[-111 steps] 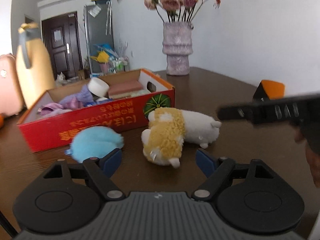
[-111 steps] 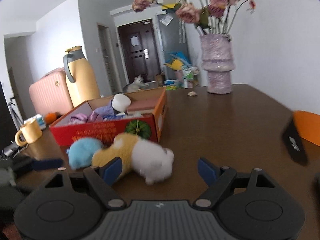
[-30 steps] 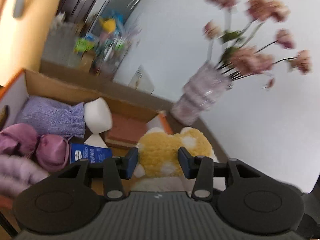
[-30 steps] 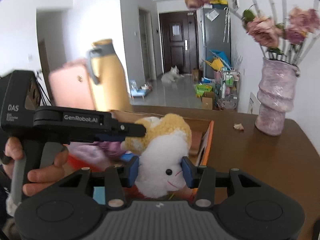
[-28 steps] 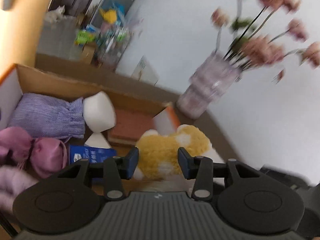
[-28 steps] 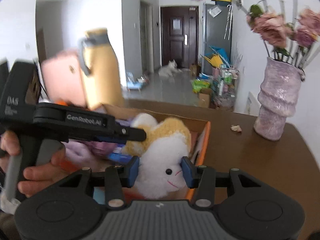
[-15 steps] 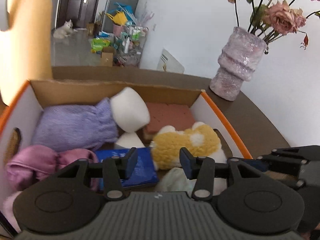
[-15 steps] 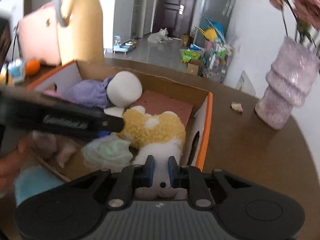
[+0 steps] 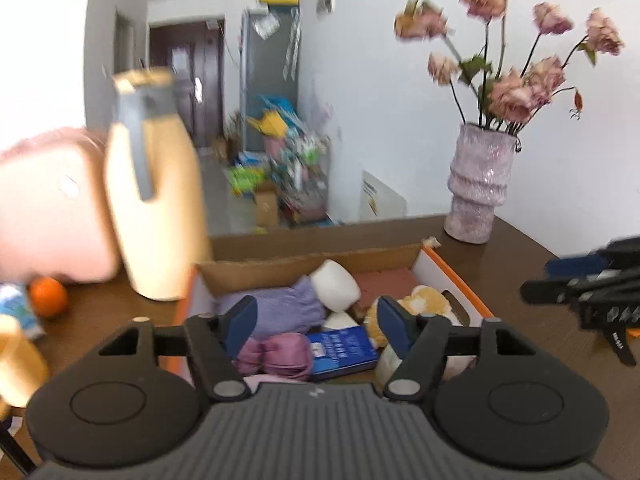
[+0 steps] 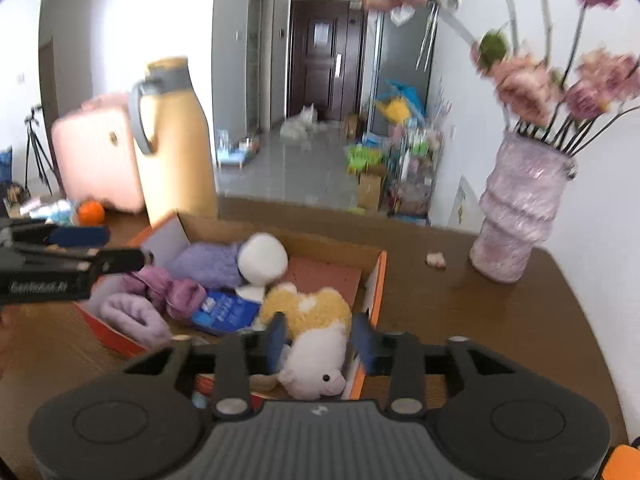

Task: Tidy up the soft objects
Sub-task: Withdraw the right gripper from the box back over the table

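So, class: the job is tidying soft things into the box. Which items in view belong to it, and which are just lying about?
Part of the job:
cardboard box
yellow and white plush toy
purple cloth
pink pouch
white foam ball

Lying about:
vase of flowers
yellow jug
orange
pink suitcase

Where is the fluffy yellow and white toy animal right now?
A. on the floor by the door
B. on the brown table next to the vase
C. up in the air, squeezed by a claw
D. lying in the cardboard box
D: the fluffy yellow and white plush toy animal lies inside the orange-edged cardboard box, beside a blue packet, and neither claw squeezes it.
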A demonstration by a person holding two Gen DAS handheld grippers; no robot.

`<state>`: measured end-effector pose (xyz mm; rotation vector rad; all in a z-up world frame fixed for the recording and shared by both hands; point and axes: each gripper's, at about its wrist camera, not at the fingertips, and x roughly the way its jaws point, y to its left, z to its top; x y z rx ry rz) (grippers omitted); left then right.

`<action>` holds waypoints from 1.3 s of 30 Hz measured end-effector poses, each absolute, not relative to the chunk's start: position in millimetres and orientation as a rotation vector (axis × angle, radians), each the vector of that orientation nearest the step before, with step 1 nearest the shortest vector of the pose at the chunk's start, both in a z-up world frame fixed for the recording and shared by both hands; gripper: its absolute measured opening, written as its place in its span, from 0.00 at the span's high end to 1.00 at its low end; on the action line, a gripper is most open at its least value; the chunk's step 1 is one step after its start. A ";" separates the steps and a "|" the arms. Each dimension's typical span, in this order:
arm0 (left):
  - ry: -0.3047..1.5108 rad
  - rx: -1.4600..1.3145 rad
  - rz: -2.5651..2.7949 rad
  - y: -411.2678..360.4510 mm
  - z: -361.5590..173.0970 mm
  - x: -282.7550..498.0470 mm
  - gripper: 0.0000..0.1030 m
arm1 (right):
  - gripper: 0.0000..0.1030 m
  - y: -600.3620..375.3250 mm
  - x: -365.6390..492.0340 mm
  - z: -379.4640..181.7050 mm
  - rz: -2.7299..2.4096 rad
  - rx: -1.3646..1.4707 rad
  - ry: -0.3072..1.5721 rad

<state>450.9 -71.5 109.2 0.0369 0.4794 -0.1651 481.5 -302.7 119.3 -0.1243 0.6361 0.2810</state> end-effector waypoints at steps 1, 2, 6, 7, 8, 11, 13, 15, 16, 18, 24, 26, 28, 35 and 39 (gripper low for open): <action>0.443 0.046 -0.144 -68.9 111.4 436.2 0.20 | 0.38 -303.6 469.8 124.7 0.282 -0.116 0.604; 0.404 0.039 -0.126 -65.6 112.8 422.0 0.11 | 0.22 -305.3 457.8 129.3 0.284 -0.109 0.566; 0.285 0.021 -0.075 -58.7 108.5 374.1 0.05 | 0.00 -307.7 401.6 131.5 0.227 -0.100 0.328; 0.279 0.028 -0.072 -58.9 106.8 364.3 0.05 | 0.00 -307.2 388.6 128.4 0.209 -0.103 0.271; 0.276 0.031 -0.073 -58.7 105.6 356.7 0.05 | 0.00 -306.8 379.0 124.5 0.197 -0.107 0.239; 0.269 0.023 -0.065 -57.7 103.2 335.0 0.04 | 0.00 -308.4 357.4 117.2 0.183 -0.062 0.226; 0.261 0.017 -0.064 -56.3 103.5 322.5 0.04 | 0.00 -310.2 345.2 115.3 0.179 -0.019 0.225; 0.246 0.018 -0.054 -56.1 104.7 310.2 0.03 | 0.00 -311.2 333.5 115.5 0.177 -0.005 0.215; 0.239 0.019 -0.046 -55.0 104.8 303.0 0.03 | 0.00 -310.7 326.9 116.1 0.176 -0.005 0.208; 0.231 0.025 -0.024 -53.9 104.9 283.7 0.01 | 0.00 -309.1 313.6 116.9 0.170 -0.012 0.190; 0.262 0.011 -0.065 -42.9 80.3 205.1 0.00 | 0.00 -305.9 238.6 101.1 0.181 -0.011 0.147; 0.269 0.011 -0.074 -40.3 68.4 178.0 0.00 | 0.00 -305.9 211.1 88.4 0.205 -0.017 0.146; 0.283 -0.010 -0.063 -35.7 56.7 152.9 0.00 | 0.00 -305.3 187.2 74.5 0.230 -0.009 0.176; 0.355 0.000 -0.062 -23.7 37.9 109.1 0.00 | 0.00 -301.3 124.4 26.8 0.310 0.015 0.296; 0.366 -0.031 -0.037 -21.8 37.4 125.2 0.00 | 0.00 -296.3 118.7 15.2 0.350 0.021 0.344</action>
